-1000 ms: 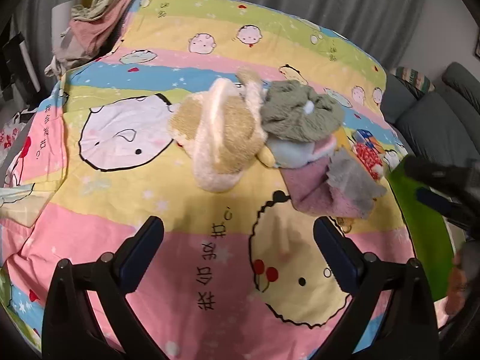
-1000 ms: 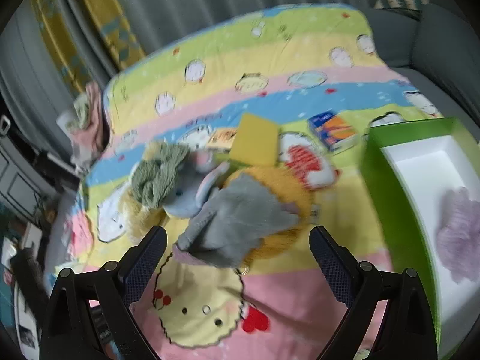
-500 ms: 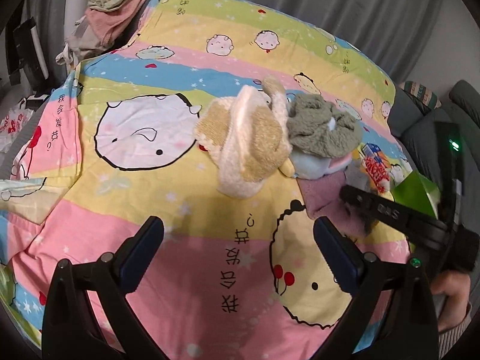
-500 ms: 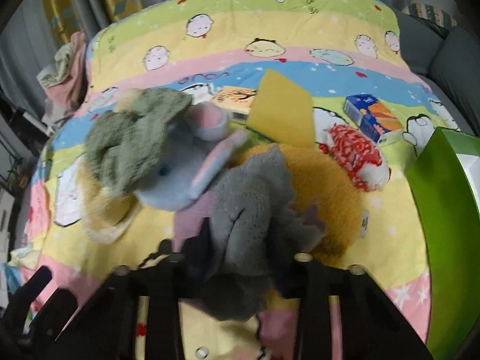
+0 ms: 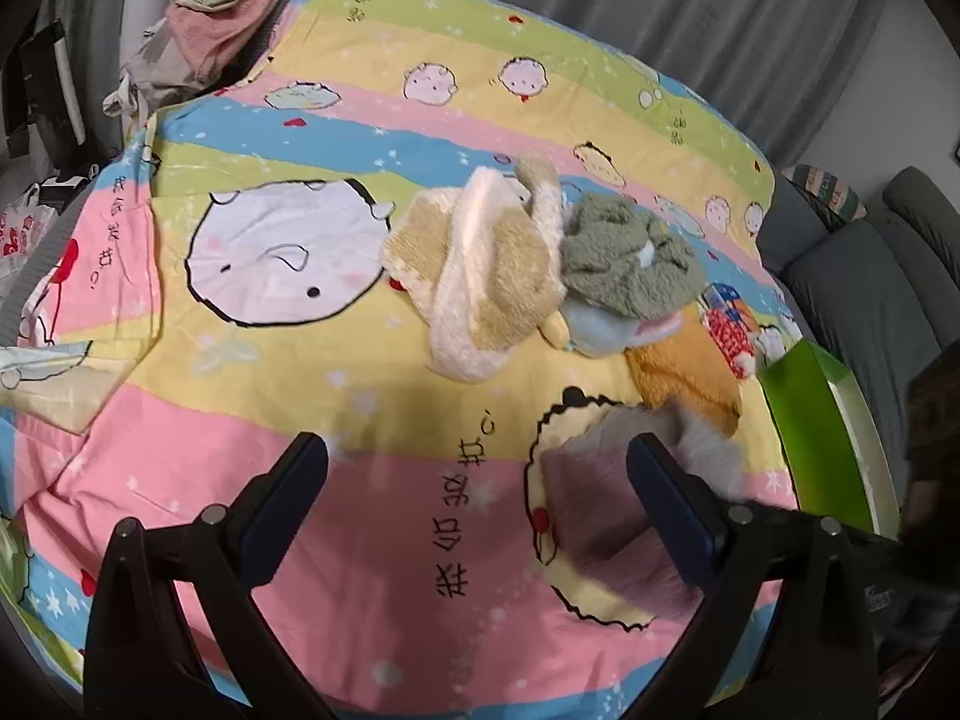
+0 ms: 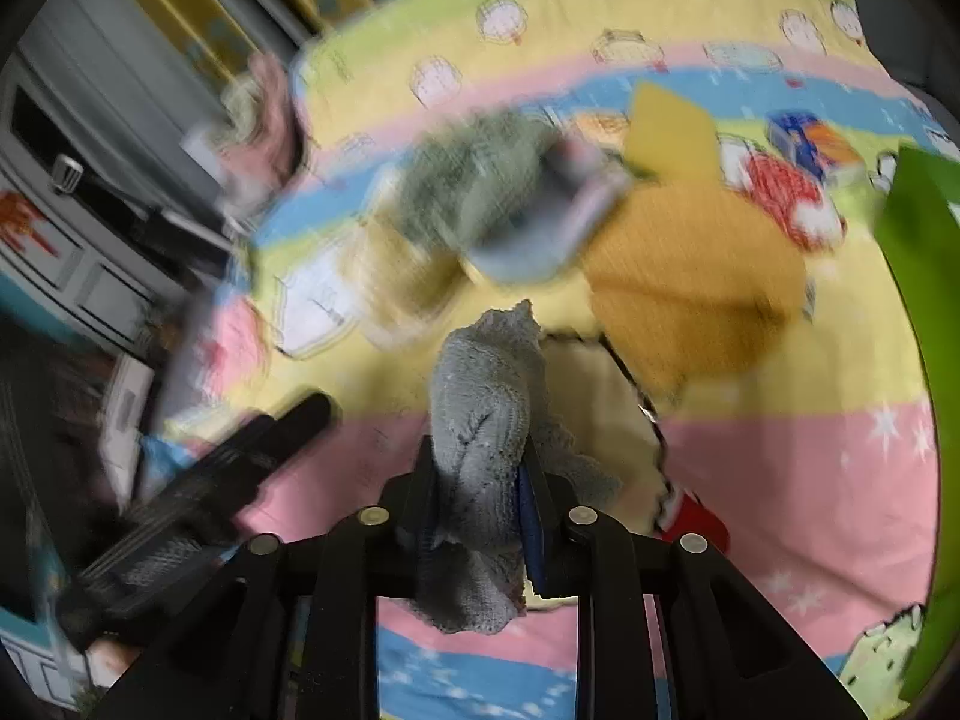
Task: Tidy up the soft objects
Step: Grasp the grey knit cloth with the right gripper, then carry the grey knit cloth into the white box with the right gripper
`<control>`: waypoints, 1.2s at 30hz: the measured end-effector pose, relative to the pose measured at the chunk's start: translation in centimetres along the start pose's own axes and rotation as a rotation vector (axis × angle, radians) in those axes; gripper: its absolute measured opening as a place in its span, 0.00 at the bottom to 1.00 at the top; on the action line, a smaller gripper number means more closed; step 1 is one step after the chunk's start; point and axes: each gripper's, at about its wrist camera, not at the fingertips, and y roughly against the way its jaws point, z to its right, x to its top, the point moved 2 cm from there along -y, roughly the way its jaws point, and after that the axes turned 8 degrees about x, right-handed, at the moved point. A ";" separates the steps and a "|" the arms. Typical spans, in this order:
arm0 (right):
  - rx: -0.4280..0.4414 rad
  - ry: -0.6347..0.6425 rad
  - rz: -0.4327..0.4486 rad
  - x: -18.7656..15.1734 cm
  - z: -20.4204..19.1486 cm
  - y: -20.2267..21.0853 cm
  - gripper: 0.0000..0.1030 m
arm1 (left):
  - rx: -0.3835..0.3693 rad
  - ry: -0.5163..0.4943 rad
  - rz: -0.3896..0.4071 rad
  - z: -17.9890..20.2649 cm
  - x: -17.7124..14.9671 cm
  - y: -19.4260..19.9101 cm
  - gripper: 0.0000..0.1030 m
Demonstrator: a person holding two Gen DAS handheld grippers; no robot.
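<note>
Fingers of the right gripper (image 6: 480,480) were pinched on one grey fluffy cloth (image 6: 486,420), a fold standing up between them and the rest hanging below, lifted off the cartoon bedspread (image 6: 780,468). A second before, those jaws had stood wide apart over the pile with the cloth lying on the orange cushion (image 6: 690,276); now the cushion lay bare, far of the gripper. The left gripper (image 5: 477,474) hung over the near pink stripe, wide open with nothing in it, as it had been a second earlier.

Left in the heap at mid-bed: one cream-and-tan plush (image 5: 486,264), one green fuzzy piece (image 5: 624,258) draped on one pale blue toy (image 5: 600,330), all touching. To the far right lay one red-and-white pouch (image 6: 786,198), one yellow card (image 6: 672,126) and one small blue-and-orange box (image 6: 810,141). One green box (image 5: 810,420) stood at the right edge. One bundle of clothes (image 5: 216,30) sat off the far left corner.
</note>
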 end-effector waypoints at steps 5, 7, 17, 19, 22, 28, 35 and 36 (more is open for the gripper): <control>-0.015 -0.031 -0.001 0.0 1.2 0.2 0.56 | -0.033 -0.015 -0.058 0.7 -0.8 -0.5 0.96; -0.037 -0.048 0.062 0.5 1.9 1.8 0.70 | -0.083 0.002 -0.083 0.7 -1.0 -0.6 0.95; 0.102 -0.160 0.014 0.9 3.1 0.5 0.75 | -0.242 -0.080 -0.220 4.7 -3.5 -2.7 0.81; 0.126 -0.180 -0.032 0.7 3.3 -1.3 0.75 | -0.275 -0.070 -0.226 5.2 -3.8 -3.4 0.73; 0.101 -0.247 -0.040 0.5 4.8 -2.4 0.64 | -0.280 -0.055 -0.228 5.4 -3.9 -3.9 0.61; 0.156 -0.257 -0.026 0.2 5.2 -2.1 0.45 | -0.332 -0.146 -0.187 7.9 -3.8 -2.8 0.30; 0.197 -0.267 0.141 1.5 5.7 3.6 0.42 | -0.377 -0.258 -0.035 12.8 -1.7 0.5 0.30; 0.191 -0.255 0.178 1.6 5.7 4.9 0.42 | -0.393 -0.272 -0.010 13.6 -1.3 1.1 0.30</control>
